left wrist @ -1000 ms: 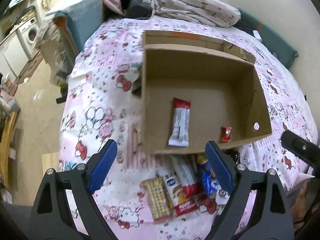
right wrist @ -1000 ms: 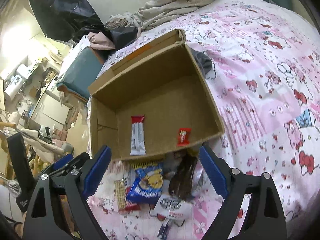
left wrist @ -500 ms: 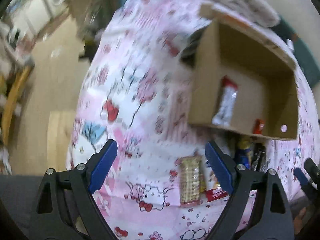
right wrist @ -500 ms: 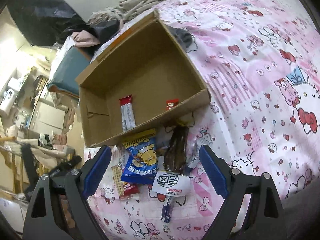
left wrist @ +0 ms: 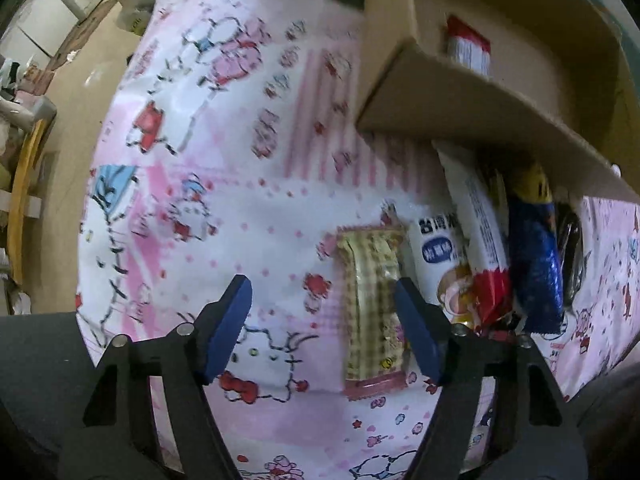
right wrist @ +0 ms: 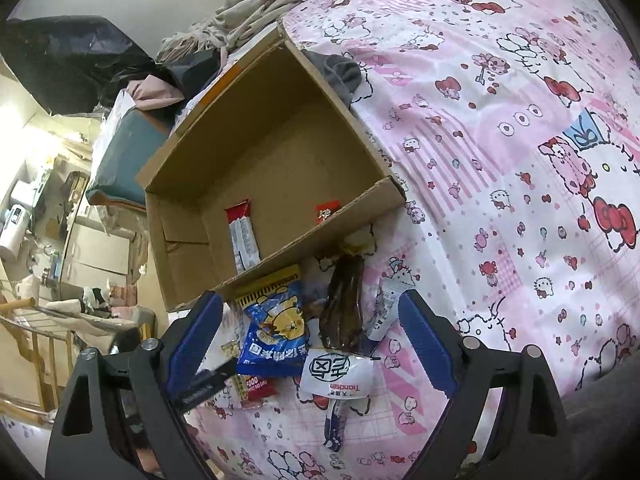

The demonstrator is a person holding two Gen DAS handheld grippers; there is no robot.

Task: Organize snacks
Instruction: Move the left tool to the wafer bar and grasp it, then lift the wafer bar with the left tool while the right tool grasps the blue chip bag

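Because your left gripper [left wrist: 322, 322] hangs low over the bedsheet [left wrist: 224, 184] with its fingers spread wide and nothing between them, the checked cracker pack [left wrist: 374, 308] in the lower middle of the left wrist view looks like your likely next pick. It lies flat, lengthwise along your fingers, with the right finger just beside its edge, so you would need to shift right to straddle it.

The other loose snacks sit in a heap to the right of it, pressed against the near wall of the cardboard box [left wrist: 472, 116]: a white packet [left wrist: 436, 256], a long white-and-red bar [left wrist: 486, 240] and a blue bag [left wrist: 534, 264]. They overlap, which probably makes the outermost cracker pack the easiest to lift cleanly.

In the right wrist view your right gripper [right wrist: 312, 334] is also spread and empty, hovering above the blue bag, a dark brown packet [right wrist: 344, 312] and a white sachet [right wrist: 336, 376] at lower centre. Inside the box, in the middle of that frame, a red-and-white bar [right wrist: 242, 236] and a small red candy [right wrist: 326, 213] already lie on the floor.
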